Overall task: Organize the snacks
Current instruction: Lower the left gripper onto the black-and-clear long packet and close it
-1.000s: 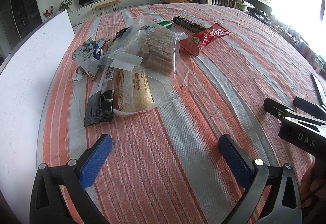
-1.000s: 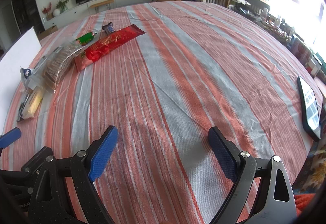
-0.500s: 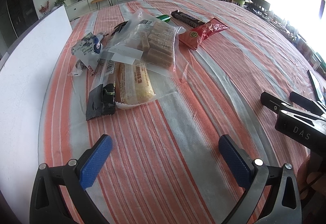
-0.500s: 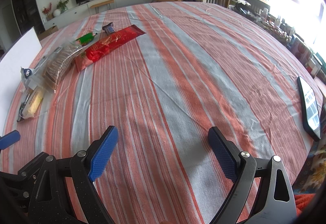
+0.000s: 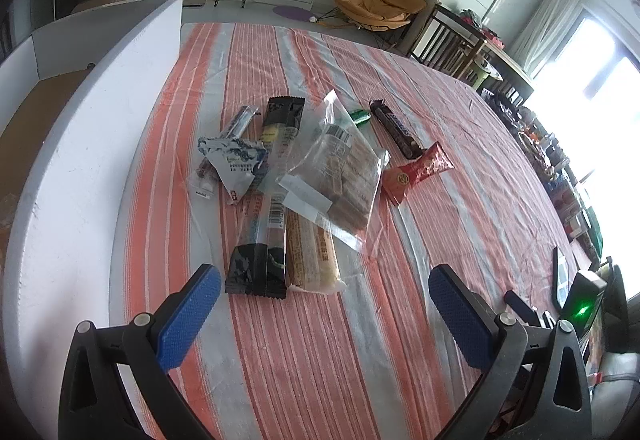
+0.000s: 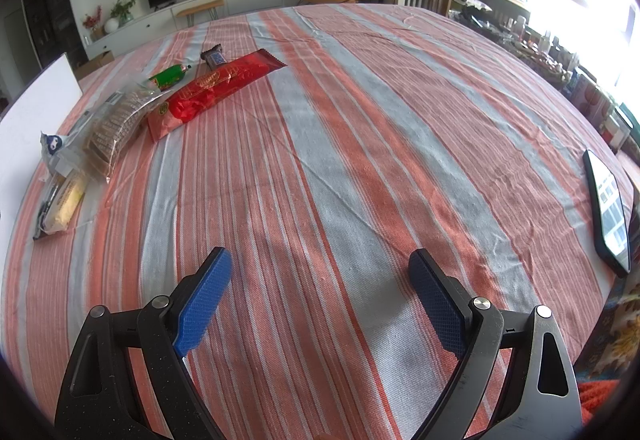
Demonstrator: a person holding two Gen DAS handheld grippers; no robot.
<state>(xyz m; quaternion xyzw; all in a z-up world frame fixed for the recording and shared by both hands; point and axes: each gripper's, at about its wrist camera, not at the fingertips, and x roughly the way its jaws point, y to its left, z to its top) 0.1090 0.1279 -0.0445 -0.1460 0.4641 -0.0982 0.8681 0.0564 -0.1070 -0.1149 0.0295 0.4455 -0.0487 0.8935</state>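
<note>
A pile of snacks lies on the striped tablecloth (image 5: pixel 320 360). It holds a clear bag of biscuits (image 5: pixel 344 175), a yellow cake bar (image 5: pixel 314 256), a long black-ended pack (image 5: pixel 260 260), a blue-white pouch (image 5: pixel 236 161), a red packet (image 5: pixel 416 173), a dark chocolate bar (image 5: pixel 394 131) and a green candy (image 5: pixel 359 115). My left gripper (image 5: pixel 324 292) is open and empty, just short of the pile's near end. My right gripper (image 6: pixel 320 280) is open and empty over bare cloth. The red packet (image 6: pixel 212 93) and biscuit bag (image 6: pixel 116 125) lie far to its left.
A white box wall (image 5: pixel 92 143) runs along the table's left edge, with a brown inside (image 5: pixel 36 111) behind it. A phone (image 6: pixel 608 207) lies near the table's right edge. The right gripper's body (image 5: pixel 584 304) with a green light shows at the right of the left wrist view.
The left gripper has risen and swung left over the table, so it looks down on the snack pile and over the box wall. The right gripper has barely moved.
</note>
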